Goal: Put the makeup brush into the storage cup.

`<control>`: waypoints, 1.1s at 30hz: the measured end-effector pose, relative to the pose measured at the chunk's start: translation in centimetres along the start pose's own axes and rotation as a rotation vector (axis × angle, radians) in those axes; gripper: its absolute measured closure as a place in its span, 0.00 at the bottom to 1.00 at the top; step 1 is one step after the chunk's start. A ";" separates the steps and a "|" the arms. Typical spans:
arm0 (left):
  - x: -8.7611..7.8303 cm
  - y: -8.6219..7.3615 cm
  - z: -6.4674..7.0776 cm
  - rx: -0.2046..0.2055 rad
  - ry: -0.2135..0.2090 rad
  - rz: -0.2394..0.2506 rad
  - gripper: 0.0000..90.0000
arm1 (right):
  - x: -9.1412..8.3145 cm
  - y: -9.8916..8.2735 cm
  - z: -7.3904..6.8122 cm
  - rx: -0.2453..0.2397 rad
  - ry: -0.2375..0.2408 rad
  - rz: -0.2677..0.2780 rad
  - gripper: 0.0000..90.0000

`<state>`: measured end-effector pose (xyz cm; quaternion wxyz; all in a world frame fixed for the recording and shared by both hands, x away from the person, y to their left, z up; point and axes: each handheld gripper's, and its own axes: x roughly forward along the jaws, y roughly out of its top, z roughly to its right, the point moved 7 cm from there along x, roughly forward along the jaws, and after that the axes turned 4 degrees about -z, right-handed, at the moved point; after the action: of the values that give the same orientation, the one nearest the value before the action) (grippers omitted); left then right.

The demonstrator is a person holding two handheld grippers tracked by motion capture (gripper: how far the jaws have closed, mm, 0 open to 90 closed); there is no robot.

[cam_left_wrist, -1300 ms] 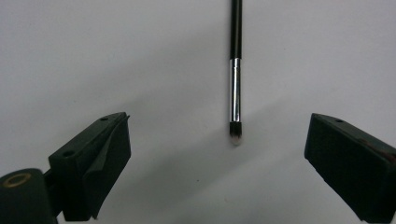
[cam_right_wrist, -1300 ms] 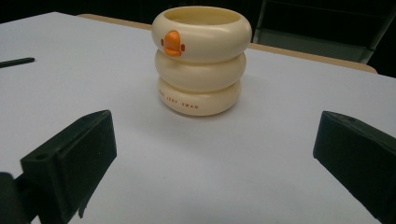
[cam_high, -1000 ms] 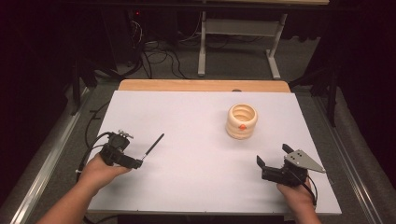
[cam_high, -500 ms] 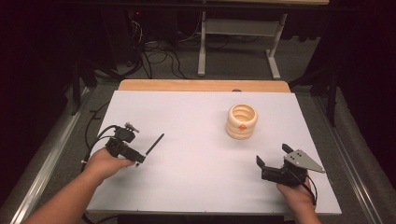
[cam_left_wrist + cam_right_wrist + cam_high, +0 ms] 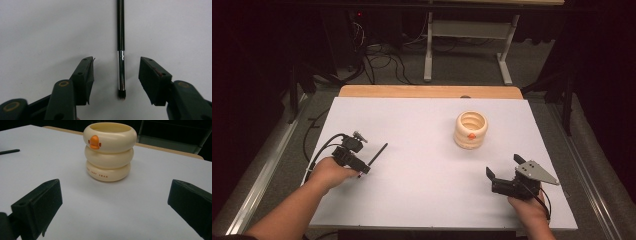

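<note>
The step in hand is the pickup of the brush (image 5: 121,50), which lies flat on the desk (image 5: 422,150) at the left of the high view. My left gripper (image 5: 116,75) straddles its metal ferrule; the fingers (image 5: 85,75) have just been closing and stand half-narrowed, not yet touching it. The next move, as I judge it, calls for closing fully, then lifting. My right gripper (image 5: 504,167) waits at lower right, fingers wide and empty. The duck-faced cup (image 5: 471,129) stands well apart, with bare desk between; the desk's left edge is near my left hand (image 5: 329,172).
</note>
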<state>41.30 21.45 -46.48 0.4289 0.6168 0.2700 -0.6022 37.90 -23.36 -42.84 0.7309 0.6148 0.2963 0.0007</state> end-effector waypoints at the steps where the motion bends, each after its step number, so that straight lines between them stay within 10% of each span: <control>1: 0.1 0.1 0.0 0.008 0.004 -0.002 0.56 | 0.0 0.0 0.0 0.000 0.000 -0.001 0.01; 33: 0.8 1.4 0.4 0.088 0.039 -0.097 0.87 | 0.0 0.0 -0.1 -0.010 0.005 0.001 0.01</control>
<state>42.38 20.25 -46.93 0.3662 0.6330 0.2812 -0.6214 37.90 -23.27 -42.85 0.7332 0.6112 0.2981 0.0040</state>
